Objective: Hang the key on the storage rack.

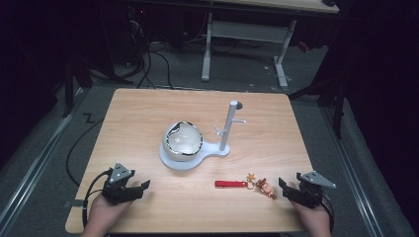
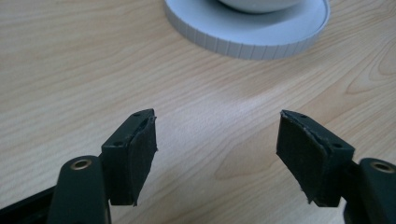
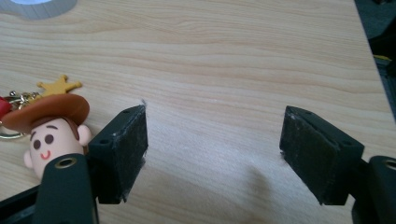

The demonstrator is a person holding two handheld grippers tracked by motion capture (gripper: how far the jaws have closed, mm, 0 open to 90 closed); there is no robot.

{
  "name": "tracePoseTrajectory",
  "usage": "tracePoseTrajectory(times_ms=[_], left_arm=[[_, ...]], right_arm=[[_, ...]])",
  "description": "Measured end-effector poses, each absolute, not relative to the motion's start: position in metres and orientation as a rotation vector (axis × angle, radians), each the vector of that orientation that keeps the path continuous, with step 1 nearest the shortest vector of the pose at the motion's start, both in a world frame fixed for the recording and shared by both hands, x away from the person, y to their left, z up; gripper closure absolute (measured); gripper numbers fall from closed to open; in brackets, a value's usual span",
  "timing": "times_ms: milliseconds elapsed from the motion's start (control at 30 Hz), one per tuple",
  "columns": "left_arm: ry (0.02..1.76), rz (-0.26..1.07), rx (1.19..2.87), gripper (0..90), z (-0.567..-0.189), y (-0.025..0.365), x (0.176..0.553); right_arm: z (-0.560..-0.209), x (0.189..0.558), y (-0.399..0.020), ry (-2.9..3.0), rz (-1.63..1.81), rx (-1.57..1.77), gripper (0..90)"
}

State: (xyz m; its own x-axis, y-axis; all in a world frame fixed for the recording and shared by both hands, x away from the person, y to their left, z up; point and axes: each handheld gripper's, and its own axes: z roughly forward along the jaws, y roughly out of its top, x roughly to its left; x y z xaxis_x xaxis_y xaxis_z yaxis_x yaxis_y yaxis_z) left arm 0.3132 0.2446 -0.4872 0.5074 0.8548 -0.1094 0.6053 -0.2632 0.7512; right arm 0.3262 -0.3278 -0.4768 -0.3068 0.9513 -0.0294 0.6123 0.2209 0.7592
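We see the cowboy-figure keychain with its red strap (image 1: 247,184) lying flat near the desk's (image 1: 148,113) front edge, just beside our right tool (image 1: 288,189), likely laid out for hanging on the white pegged stand with round base (image 1: 223,133) behind it. Both the right and the left tool (image 1: 139,189) rest wide open, empty.

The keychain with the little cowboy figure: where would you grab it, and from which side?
Probably the red strap: it lies flat, straight and narrow, so the jaws could straddle its width from above. The right gripper is nearest, open, beside the cowboy figure, whose rounded head looks harder to pinch.
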Motion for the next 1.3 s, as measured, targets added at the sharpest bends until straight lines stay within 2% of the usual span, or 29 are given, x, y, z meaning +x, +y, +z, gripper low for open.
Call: tracePoseTrajectory(times_ms=[367, 467, 667, 1033, 1300], left_arm=[[1.197, 0.404, 1.967, 25.7, -0.488, 0.248, 0.317], [1.214, 0.398, 1.959, 20.7, -0.487, 0.25, 0.316], [1.225, 0.38, 1.959, 16.6, -0.487, 0.25, 0.315], [1.228, 0.348, 1.945, 23.2, -0.485, 0.255, 0.314], [1.22, 0.39, 1.928, 24.9, -0.482, 0.263, 0.306]], right_arm=[[-0.461, 0.322, -0.321, 1.985, 0.861, 1.455, 18.3], [-0.462, 0.324, -0.315, 2.031, 0.848, 1.458, 15.8], [-0.463, 0.326, -0.313, 2.046, 0.846, 1.48, 14.8], [-0.456, 0.326, -0.305, 2.087, 0.881, 1.437, 16.2], [-0.451, 0.326, -0.286, 2.157, 0.925, 1.317, 15.6]])
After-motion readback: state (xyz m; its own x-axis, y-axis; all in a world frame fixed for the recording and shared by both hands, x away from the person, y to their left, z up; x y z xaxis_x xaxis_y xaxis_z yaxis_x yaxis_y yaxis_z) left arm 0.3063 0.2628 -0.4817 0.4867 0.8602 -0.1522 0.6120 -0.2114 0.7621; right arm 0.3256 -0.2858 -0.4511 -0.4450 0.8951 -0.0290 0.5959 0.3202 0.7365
